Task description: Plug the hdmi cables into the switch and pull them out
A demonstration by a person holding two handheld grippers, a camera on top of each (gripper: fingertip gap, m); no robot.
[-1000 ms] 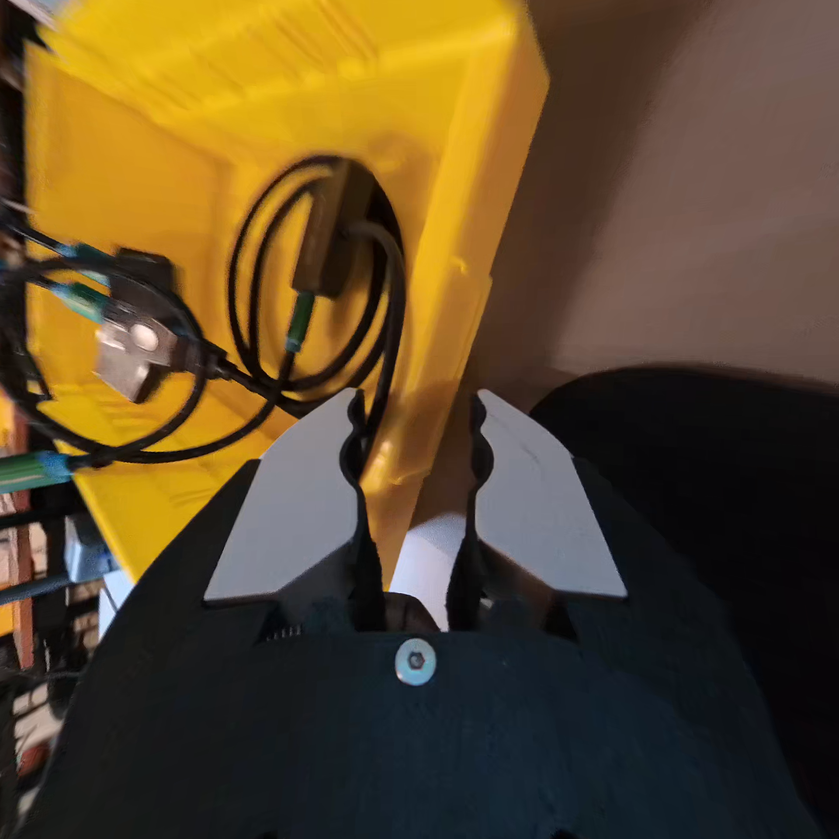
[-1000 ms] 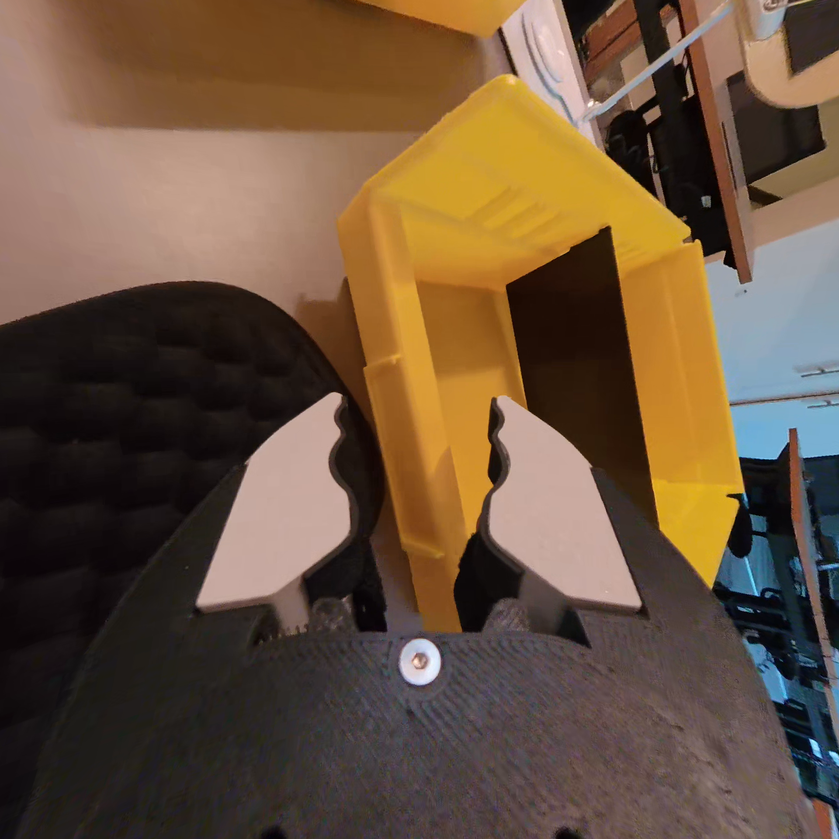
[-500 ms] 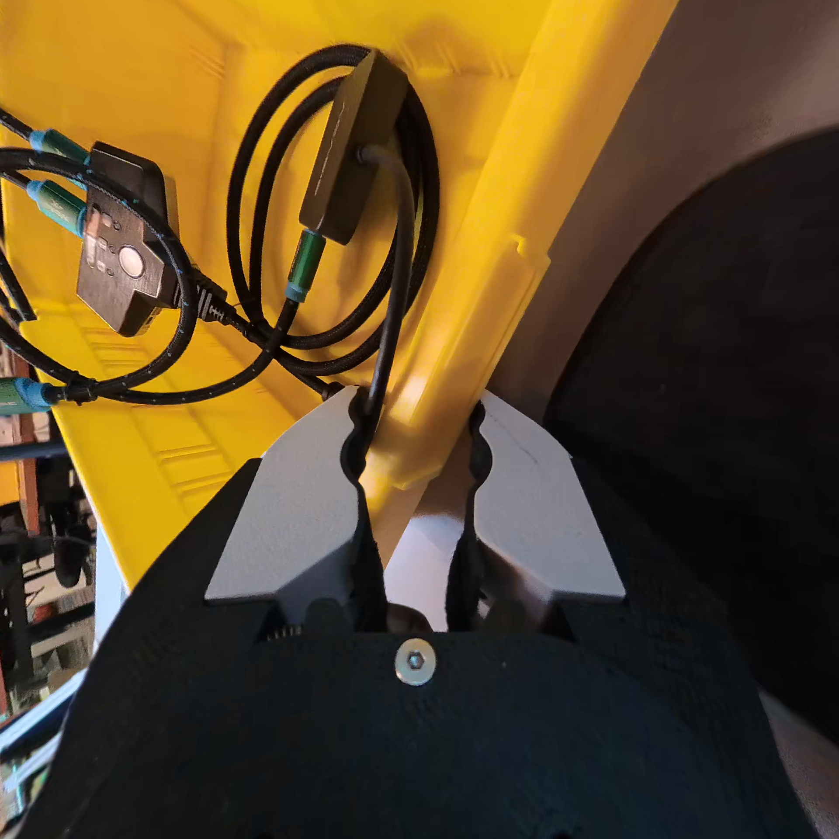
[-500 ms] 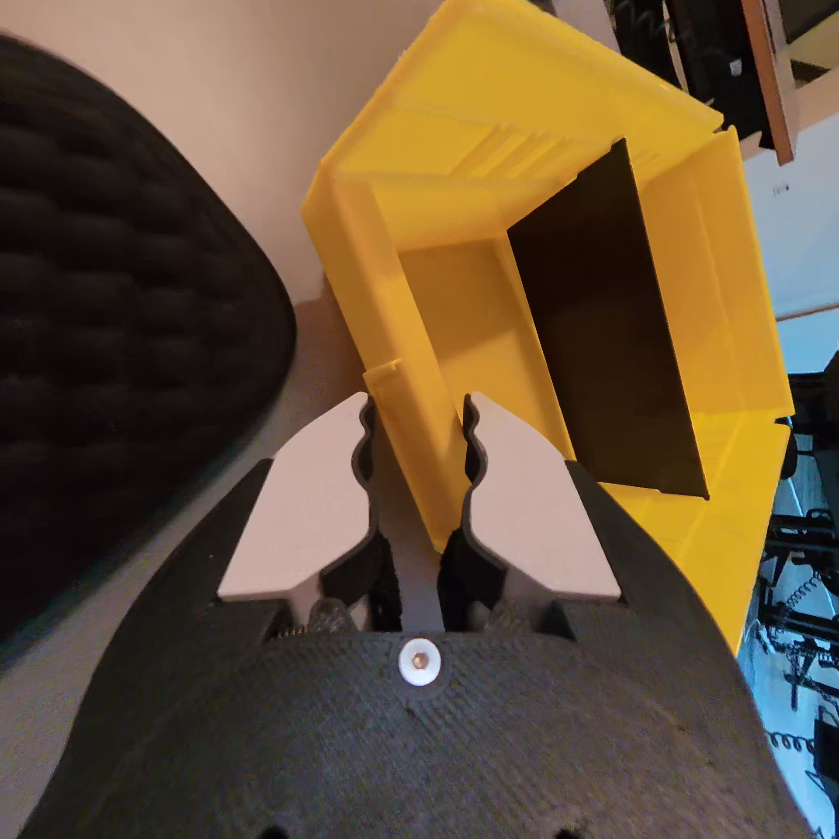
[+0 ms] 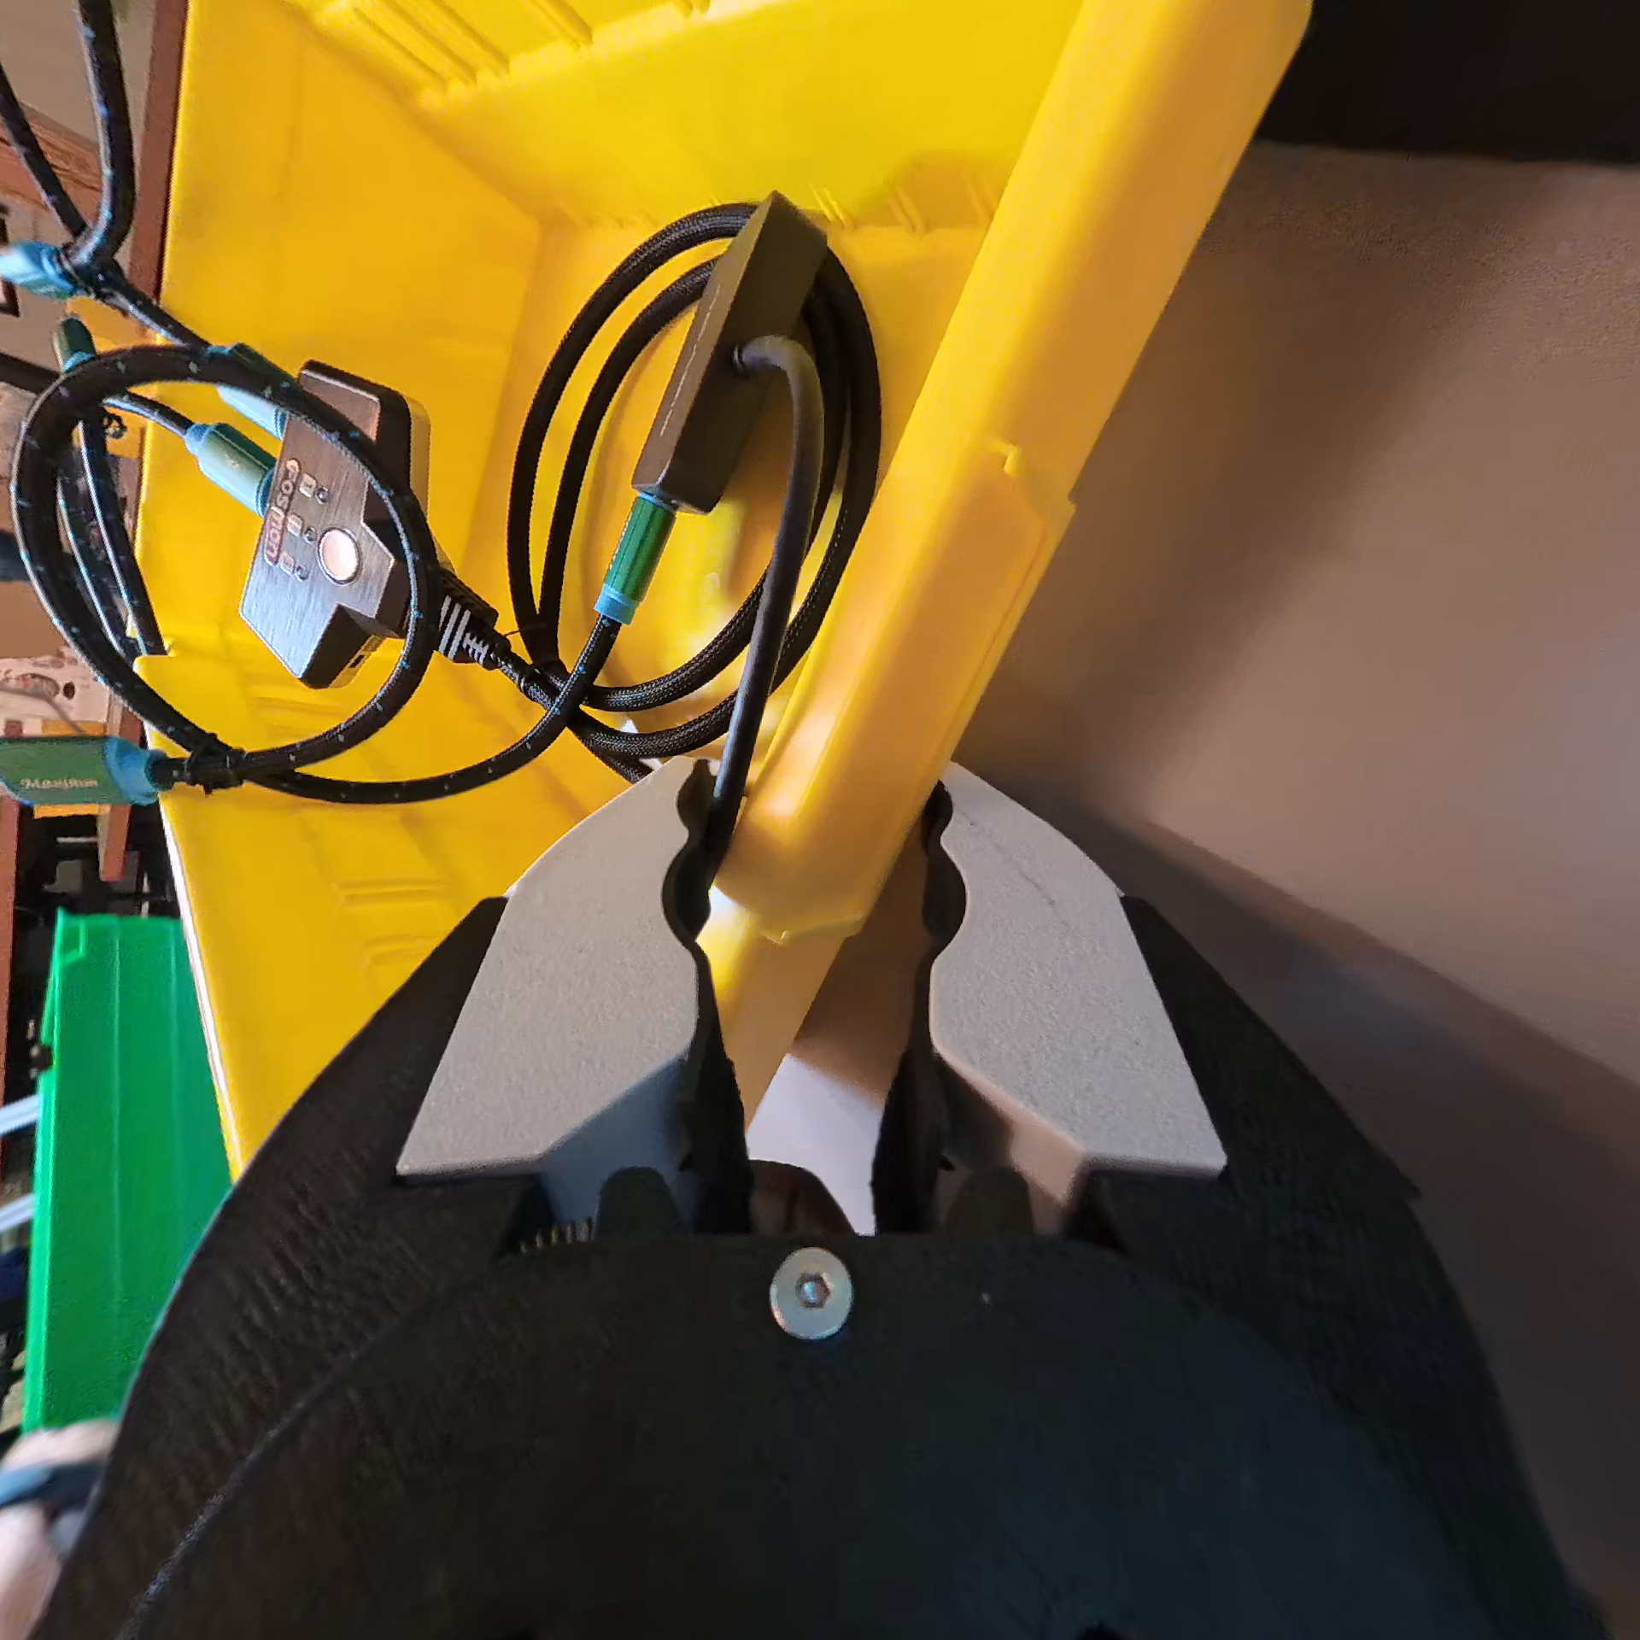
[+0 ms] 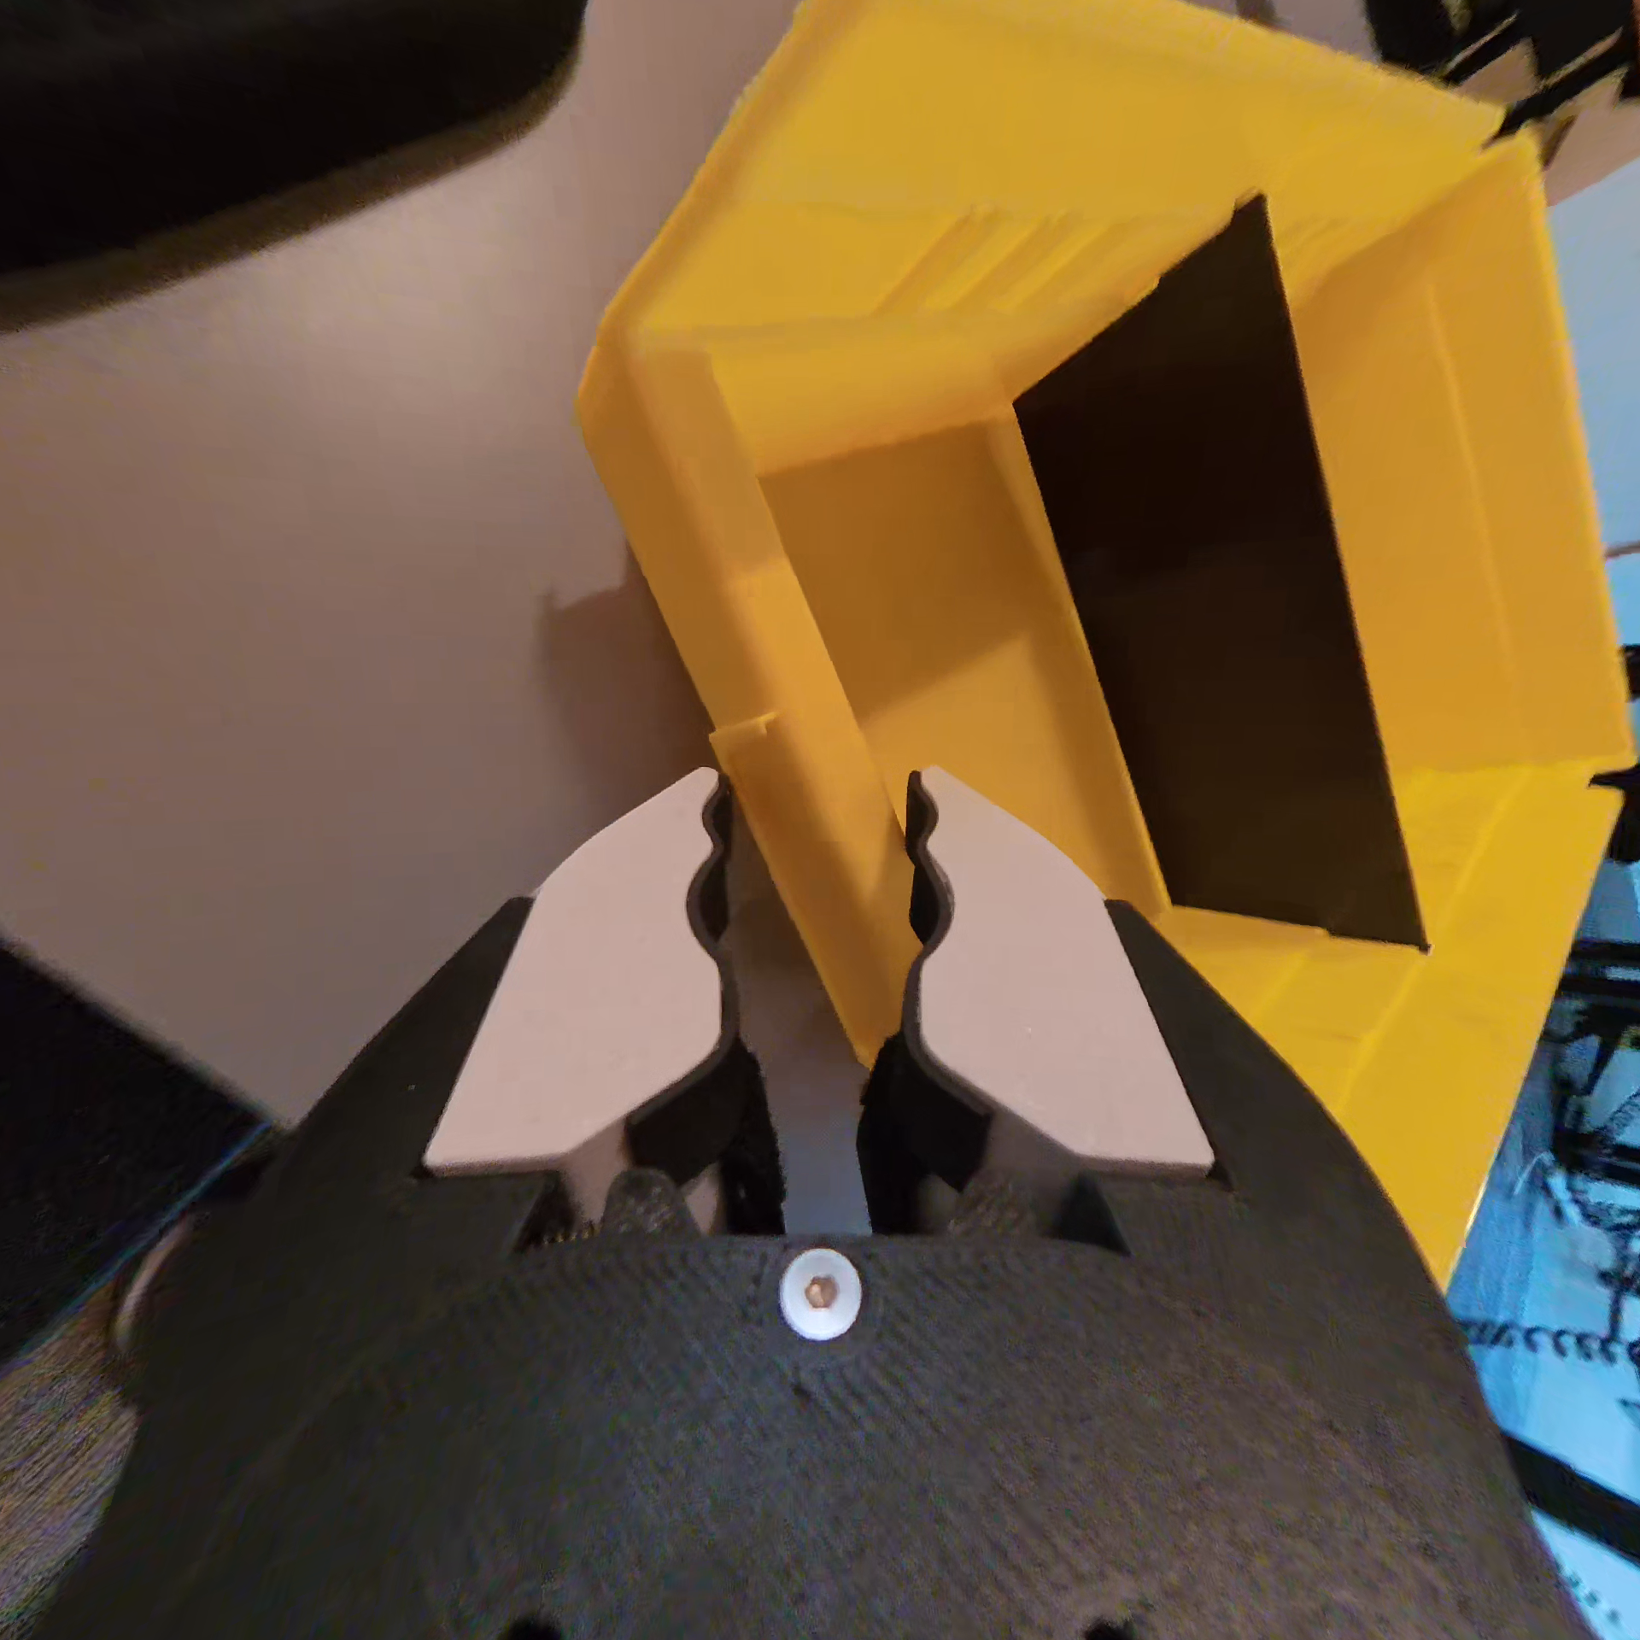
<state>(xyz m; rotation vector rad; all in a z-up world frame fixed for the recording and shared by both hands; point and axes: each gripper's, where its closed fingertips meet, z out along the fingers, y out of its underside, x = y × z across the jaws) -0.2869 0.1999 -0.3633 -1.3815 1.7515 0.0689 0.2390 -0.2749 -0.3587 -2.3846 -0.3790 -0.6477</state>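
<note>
In the left wrist view my left gripper [image 5: 812, 785] is shut on the rim of a tilted yellow bin [image 5: 1047, 497]. A thin black cable [image 5: 781, 550] runs down between the left finger and that rim. Inside the bin lie a black HDMI switch [image 5: 333, 541] with a round button, a slim black box [image 5: 728, 355] with a green plug [image 5: 634, 555] in it, and coils of braided black cable [image 5: 266, 763]. A loose green plug [image 5: 67, 781] hangs at the left edge. In the right wrist view my right gripper [image 6: 816, 781] is shut on the side wall of another yellow bin [image 6: 781, 550].
The right gripper's bin holds only a black divider panel [image 6: 1225, 577]. A green bin [image 5: 115, 1154] stands at the lower left of the left wrist view. A beige surface [image 6: 311, 577] lies under both bins, with a black padded mat [image 6: 222, 106] at the top left. The tips of one gripper are about 70 centimetres away from the tips of the other.
The right gripper closed on its bin's wall and the bin has swung across the view. The left gripper kept its hold while its bin tilted; the switch and cables shifted in view.
</note>
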